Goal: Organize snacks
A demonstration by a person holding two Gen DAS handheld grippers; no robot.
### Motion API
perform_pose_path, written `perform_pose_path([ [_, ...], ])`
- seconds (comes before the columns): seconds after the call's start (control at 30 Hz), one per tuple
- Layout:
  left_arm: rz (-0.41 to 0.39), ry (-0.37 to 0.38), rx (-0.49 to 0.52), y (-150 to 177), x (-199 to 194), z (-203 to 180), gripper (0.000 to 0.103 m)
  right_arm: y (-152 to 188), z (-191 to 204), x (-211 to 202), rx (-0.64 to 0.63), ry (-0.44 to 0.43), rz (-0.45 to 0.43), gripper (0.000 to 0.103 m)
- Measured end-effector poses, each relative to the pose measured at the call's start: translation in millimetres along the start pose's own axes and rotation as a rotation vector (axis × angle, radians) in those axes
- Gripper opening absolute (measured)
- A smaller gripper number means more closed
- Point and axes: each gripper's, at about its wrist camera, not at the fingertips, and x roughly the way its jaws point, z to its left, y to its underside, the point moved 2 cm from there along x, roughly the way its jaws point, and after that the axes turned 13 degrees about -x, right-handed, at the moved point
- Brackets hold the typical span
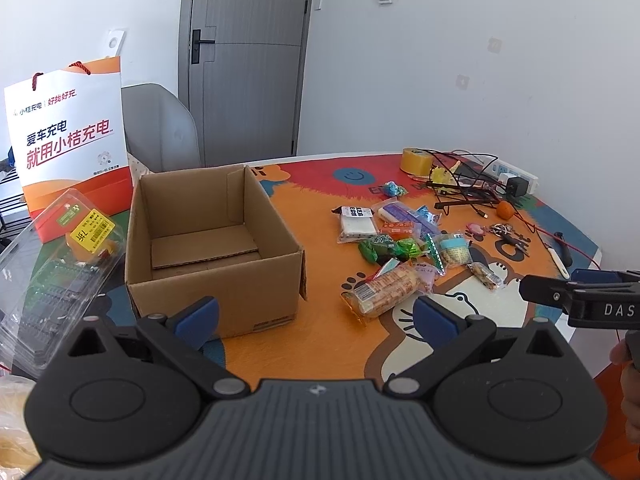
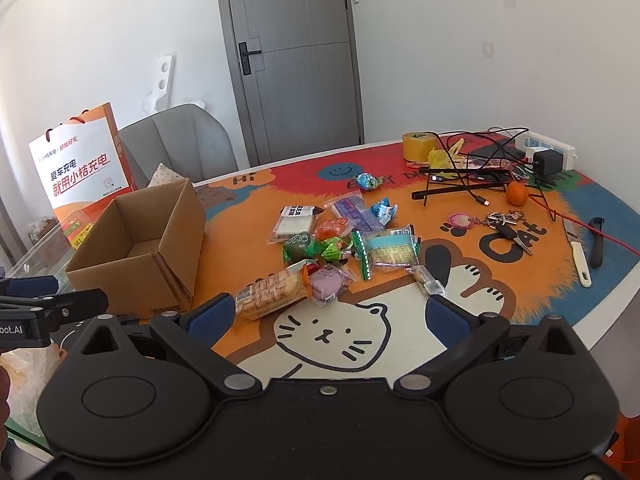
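Observation:
An open, empty cardboard box (image 1: 208,240) stands on the colourful cartoon mat; it also shows in the right wrist view (image 2: 140,248). A pile of wrapped snacks (image 1: 400,252) lies to its right, also seen in the right wrist view (image 2: 340,240). The nearest is a long biscuit pack (image 1: 384,292) (image 2: 272,292). My left gripper (image 1: 316,316) is open and empty, just in front of the box. My right gripper (image 2: 328,316) is open and empty, near the biscuit pack and a purple snack (image 2: 328,282). Each gripper shows at the edge of the other's view.
An orange-and-white paper bag (image 1: 68,136) and a clear plastic clamshell (image 1: 52,272) stand left of the box. A tape roll (image 2: 418,146), cables and power strip (image 2: 544,152), an orange (image 2: 517,193), keys (image 2: 504,224) and a knife (image 2: 578,252) lie far right. A grey chair (image 2: 176,144) is behind the table.

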Motion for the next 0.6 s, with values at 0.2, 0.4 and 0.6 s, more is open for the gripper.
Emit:
perform_pose_path([
  [0.2,0.0,0.008,0.006,0.6,1.1,-0.3,0.102,1.5,-1.0,-0.1,0.004,0.002,0.0,0.103],
  [0.4,-0.008,0.015,-0.009,-0.7,1.5,-0.3,0.102,2.6,-2.2,0.6,0.008,0.009,0.001,0.103],
  [0.6,-0.012,0.035,-0.022,-1.3,5.0,-5.1,0.102,4.7,-6.4,3.9,0.012,0.007,0.002,0.103],
])
